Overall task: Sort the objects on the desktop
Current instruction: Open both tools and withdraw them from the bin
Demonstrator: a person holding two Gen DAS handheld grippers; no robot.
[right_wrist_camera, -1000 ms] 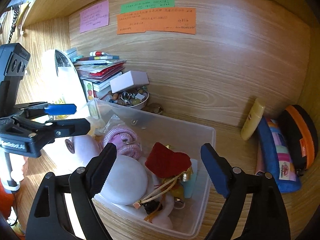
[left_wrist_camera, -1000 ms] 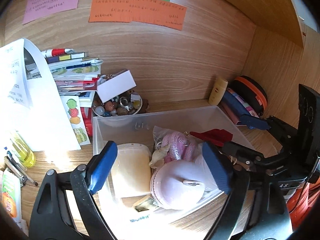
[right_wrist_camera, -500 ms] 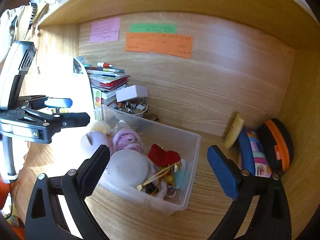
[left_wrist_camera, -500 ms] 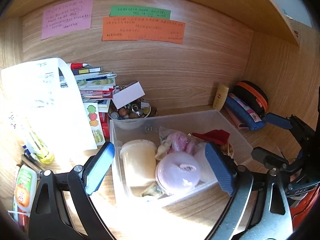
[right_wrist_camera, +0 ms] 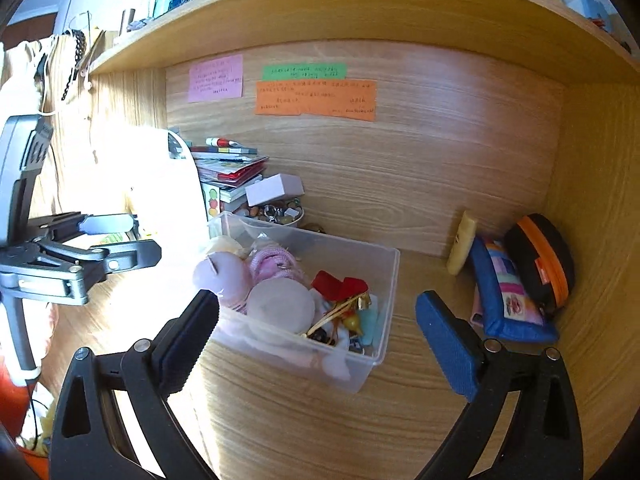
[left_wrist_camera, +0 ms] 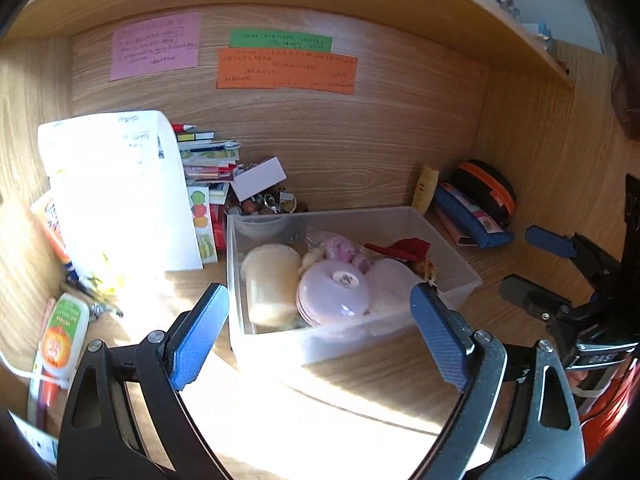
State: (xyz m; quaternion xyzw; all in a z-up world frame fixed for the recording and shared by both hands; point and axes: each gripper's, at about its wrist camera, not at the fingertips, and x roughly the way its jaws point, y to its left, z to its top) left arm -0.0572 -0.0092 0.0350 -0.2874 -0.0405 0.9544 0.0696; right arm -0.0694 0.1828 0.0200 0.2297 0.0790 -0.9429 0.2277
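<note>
Two black grippers with blue pads, left gripper (left_wrist_camera: 318, 330) and right gripper (right_wrist_camera: 316, 336), hung wide open and empty before the clear plastic bin (left_wrist_camera: 460, 276) of trinkets at frame centre; choosing one loose item would suit next.

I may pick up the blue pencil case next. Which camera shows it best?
The right wrist view: the blue pencil case is large and well lit there, leaning by the black and orange pouch. In the left wrist view the case is smaller and further off to one side.
</note>
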